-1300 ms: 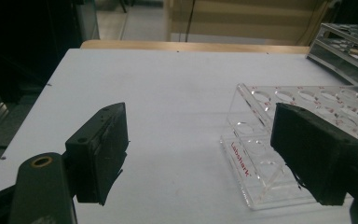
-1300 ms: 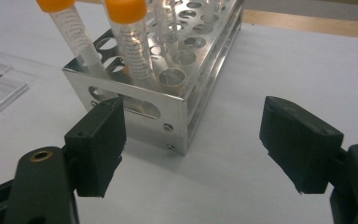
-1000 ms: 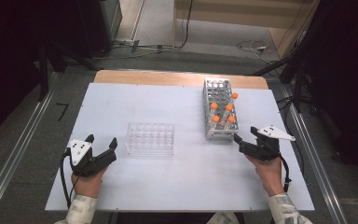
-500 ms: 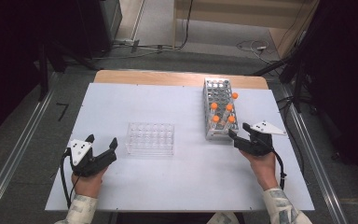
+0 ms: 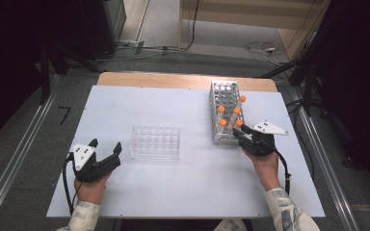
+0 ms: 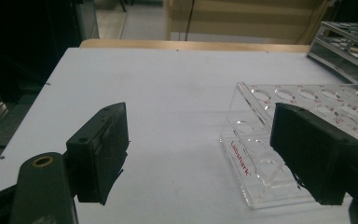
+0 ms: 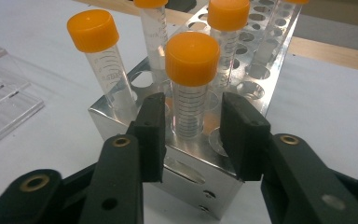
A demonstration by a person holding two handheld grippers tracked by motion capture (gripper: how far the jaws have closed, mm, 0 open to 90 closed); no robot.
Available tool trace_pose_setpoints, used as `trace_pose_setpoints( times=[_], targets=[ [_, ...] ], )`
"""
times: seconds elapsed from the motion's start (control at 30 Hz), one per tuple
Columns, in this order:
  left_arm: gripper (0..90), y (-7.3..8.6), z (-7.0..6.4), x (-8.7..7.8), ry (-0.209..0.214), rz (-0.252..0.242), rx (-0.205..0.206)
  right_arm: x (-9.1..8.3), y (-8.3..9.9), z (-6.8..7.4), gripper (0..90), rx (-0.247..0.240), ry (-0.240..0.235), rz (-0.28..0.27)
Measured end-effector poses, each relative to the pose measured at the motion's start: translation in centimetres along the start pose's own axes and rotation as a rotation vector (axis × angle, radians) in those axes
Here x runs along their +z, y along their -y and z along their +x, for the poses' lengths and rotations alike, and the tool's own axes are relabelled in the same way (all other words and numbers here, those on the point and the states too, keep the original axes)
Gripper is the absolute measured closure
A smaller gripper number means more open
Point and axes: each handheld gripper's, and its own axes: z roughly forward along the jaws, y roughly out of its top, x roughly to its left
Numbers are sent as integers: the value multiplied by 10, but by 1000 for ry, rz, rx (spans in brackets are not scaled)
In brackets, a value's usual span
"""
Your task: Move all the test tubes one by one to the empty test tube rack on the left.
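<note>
Orange-capped clear plastic tube stands upright in the near end of the perforated metal tube rack, at the right side of the white tabletop. The right gripper has its two black fingers spread either side of this tube; gaps show on both sides, so the fingers are released, not yet touching the tube. In the high view the right gripper sits at the rack's near end, with the person's right hand behind it.

Left gripper rests near the tabletop's near left edge, held by the left hand, fingers spread wide and grasping nothing. Just beyond and to its right lies the clear acrylic tube rack, its holes unfilled; red lettering shows on its near face in the left gripper view.

Further back in the metal rack stand more orange-capped tubes: one to the left, one behind right, one behind left, cap partly cut off. The high view shows four orange caps in all, the farthest at the rack's right side. Beyond the tabletop, a light wooden strip edges the far side, then grey floor with cables.
</note>
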Motion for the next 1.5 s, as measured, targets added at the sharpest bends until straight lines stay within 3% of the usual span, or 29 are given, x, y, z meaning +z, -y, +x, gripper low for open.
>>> trace_pose_setpoints(
  times=[0.73, 1.5],
  targets=[
    [205, 0, 1, 0, -2, -1, -3, 7, -1, 1, 707, -4, 0, -7],
    [205, 0, 1, 0, -1, 1, 0, -25, -26, 2, 711, -10, 2, -112]
  ],
)
